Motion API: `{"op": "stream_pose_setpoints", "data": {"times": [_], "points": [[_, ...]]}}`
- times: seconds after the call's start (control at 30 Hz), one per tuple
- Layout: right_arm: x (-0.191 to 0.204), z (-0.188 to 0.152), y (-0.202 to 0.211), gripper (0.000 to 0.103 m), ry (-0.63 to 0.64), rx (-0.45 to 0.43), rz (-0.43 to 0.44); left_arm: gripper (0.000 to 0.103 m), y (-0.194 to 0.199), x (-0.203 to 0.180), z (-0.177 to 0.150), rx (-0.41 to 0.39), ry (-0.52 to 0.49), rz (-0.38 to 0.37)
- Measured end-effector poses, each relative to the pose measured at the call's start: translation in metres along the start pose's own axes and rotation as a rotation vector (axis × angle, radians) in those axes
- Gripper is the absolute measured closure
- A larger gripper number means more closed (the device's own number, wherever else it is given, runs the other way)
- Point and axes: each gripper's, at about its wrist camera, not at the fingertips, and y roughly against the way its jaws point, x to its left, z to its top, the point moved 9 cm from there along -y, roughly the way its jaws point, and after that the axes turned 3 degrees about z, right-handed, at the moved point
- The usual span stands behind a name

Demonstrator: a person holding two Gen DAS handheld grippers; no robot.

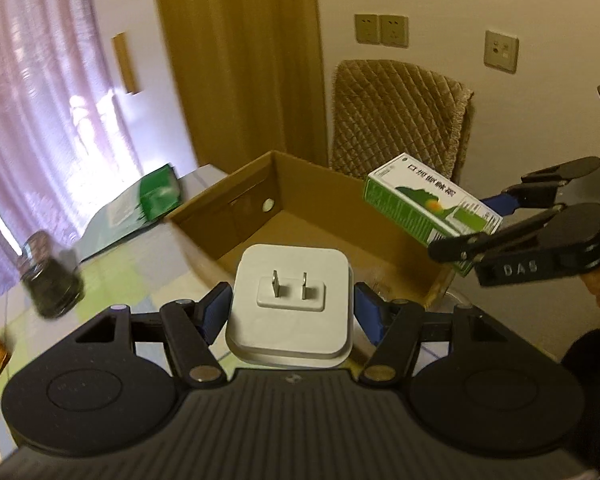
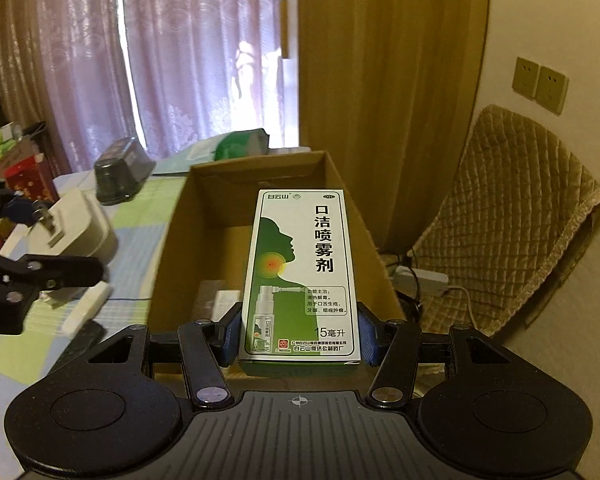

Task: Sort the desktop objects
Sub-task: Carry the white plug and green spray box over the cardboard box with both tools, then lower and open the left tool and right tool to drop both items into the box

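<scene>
1. Two tools show in the left wrist view. The left tool (image 1: pixel 290 312) is clamped on a white charger (image 1: pixel 291 312), one blue pad on each side of it. The charger's two metal prongs face up and away from the camera, toward the cardboard box (image 1: pixel 236 208); its body is squarish, with no clear long axis. It is held above the desk (image 1: pixel 112 280), just in front of the box's near corner.
2. In the same view the right tool (image 1: pixel 496 216) comes in from the right, shut on a green and white medicine box (image 1: pixel 428 208). The medicine box's long axis runs from upper left to lower right, and it hangs over the open cardboard box's right wall. The cardboard box floor visible here is bare. A dark jar (image 1: pixel 50 276), blurred, stands on the desk at left, and a green packet (image 1: pixel 158 196) lies beyond the box.
3. In the right wrist view the right tool (image 2: pixel 298 334) grips the medicine box (image 2: pixel 300 276) by its near end, pads on both long sides. Its long axis points straight ahead, printed face up, over the cardboard box (image 2: pixel 172 248). Inside, partly hidden beneath it, lies something pale that I cannot identify.
4. At that view's left edge the left tool (image 2: pixel 40 240) holds the charger (image 2: pixel 80 228) above the desk (image 2: pixel 140 216), prongs turned leftward. A quilted chair (image 2: pixel 512 216) stands to the right.
</scene>
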Motion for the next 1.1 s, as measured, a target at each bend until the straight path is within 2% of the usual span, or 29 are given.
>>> {"op": "stream_pose_setpoints", "data": {"times": [0.3, 0.57, 0.73, 0.77, 0.8, 0.83, 1.1], "points": [[-0.019, -0.004, -0.029, 0.048, -0.029, 0.023, 0.003, 0.042, -0.066, -0.025, 0.013, 0.043, -0.051, -0.058], [-0.025, -0.011, -0.041, 0.048, -0.052, 0.038, 0.006, 0.041, -0.094, -0.032, 0.01, 0.071, -0.07, -0.075], [-0.027, -0.01, -0.043, 0.048, -0.049, 0.037, 0.001, 0.041, -0.101, -0.034, 0.008, 0.078, -0.086, -0.066], [-0.027, -0.01, -0.043, 0.048, -0.049, 0.037, 0.001, 0.038, -0.101, -0.034, 0.008, 0.078, -0.082, -0.065], [-0.027, -0.009, -0.044, 0.048, -0.048, 0.037, 0.0, 0.029, -0.1, -0.033, 0.008, 0.074, -0.076, -0.062], [-0.028, -0.009, -0.044, 0.048, -0.047, 0.038, 0.0, 0.027, -0.099, -0.031, 0.01, 0.065, -0.069, -0.059], [-0.022, -0.008, -0.047, 0.048, -0.038, 0.041, 0.003, 0.026, -0.077, -0.005, 0.008, 0.033, -0.031, -0.012]]}}
